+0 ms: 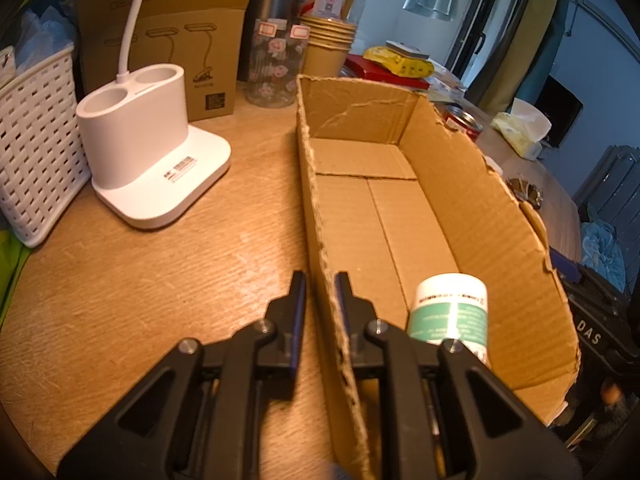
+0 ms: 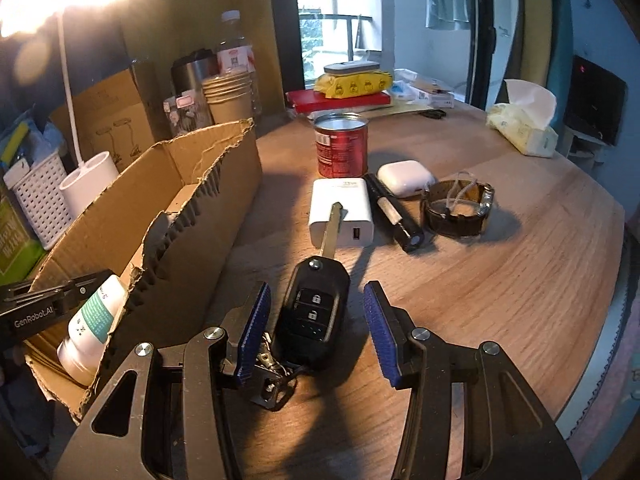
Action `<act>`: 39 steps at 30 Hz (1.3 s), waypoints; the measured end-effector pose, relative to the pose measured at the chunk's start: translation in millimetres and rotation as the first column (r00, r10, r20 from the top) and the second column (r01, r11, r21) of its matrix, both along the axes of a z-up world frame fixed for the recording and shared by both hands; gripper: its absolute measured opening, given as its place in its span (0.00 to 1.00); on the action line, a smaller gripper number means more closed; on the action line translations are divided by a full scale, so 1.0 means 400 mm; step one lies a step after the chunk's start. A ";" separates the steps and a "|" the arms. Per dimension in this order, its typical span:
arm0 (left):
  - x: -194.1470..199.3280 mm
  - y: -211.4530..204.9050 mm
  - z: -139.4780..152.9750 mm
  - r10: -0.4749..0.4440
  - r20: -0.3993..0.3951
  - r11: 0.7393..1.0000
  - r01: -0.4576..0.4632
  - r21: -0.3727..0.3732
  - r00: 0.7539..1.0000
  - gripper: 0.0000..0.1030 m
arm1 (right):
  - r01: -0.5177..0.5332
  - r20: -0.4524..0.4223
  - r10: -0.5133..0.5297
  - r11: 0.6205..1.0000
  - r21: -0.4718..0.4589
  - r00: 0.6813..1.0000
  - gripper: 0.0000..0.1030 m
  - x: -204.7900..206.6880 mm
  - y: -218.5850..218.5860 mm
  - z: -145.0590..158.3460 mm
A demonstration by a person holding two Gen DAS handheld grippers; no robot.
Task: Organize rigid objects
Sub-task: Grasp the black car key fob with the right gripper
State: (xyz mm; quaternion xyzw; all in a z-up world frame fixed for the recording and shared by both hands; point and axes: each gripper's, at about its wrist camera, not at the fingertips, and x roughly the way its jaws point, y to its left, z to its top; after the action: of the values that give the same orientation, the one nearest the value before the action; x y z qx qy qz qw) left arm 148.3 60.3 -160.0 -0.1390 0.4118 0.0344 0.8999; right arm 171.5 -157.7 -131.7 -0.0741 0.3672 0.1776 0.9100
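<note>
Right hand-held gripper [image 2: 316, 320]: jaws spread wide, not yet gripping, straddling the car key [image 2: 314, 308] at lower centre of the right wrist view. The key lies flat on the desk [image 2: 500, 280], blade unfolded and pointing up-frame, its tip overlapping the white charger [image 2: 352, 208]. A metal key ring [image 2: 272, 380] trails from the fob's near end, close by the left pad.

Handling estimate: fob is hard plastic, light, stiff, with smooth glossy faces, so it is likely to slip if pinched on the rounded corners. Best hold looks to be across the fob's two long flat sides, mid-body, clear of the ring and the blade hinge. The blade is thin and makes a poor grasp point. The ring will dangle and may snag the torn box wall.

Left hand-held gripper [image 1: 320, 280]: nearly closed over the left wall of the cardboard box [image 1: 440, 152], one finger on either side, apparently pinching it. A white and green bottle [image 1: 450, 308] lies inside at lower right of the left wrist view.

Still on the desk: red can [image 2: 342, 146], black torch [image 2: 396, 212], earbud case [image 2: 406, 176], wristwatch [image 2: 460, 210].
</note>
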 end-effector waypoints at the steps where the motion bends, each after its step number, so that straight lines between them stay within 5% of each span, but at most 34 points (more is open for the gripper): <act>1: -0.001 -0.002 0.000 0.000 0.000 1.000 0.000 0.000 1.000 0.14 | -0.003 -0.006 0.003 1.000 -0.008 1.000 0.50 0.003 0.005 -0.003; 17: -0.002 -0.006 0.000 -0.003 -0.001 1.000 0.003 0.000 1.000 0.14 | 0.013 -0.086 -0.017 0.999 -0.051 0.996 0.52 0.040 0.022 -0.035; 24: -0.001 -0.007 0.000 -0.004 -0.001 1.000 0.004 0.000 1.000 0.14 | 0.000 -0.090 -0.003 0.999 -0.040 0.996 0.41 0.041 0.020 -0.033; 39: 0.001 -0.006 -0.004 -0.007 -0.002 1.000 0.007 -0.005 1.000 0.14 | 0.025 -0.030 -0.022 0.996 0.084 0.999 0.38 0.011 -0.033 0.009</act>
State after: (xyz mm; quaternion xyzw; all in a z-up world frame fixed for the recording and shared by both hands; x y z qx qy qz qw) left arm 148.5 57.9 -161.8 -0.1395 0.4131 0.0303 0.8994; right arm 176.0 -171.1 -128.1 -0.0288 0.3736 0.1831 0.9089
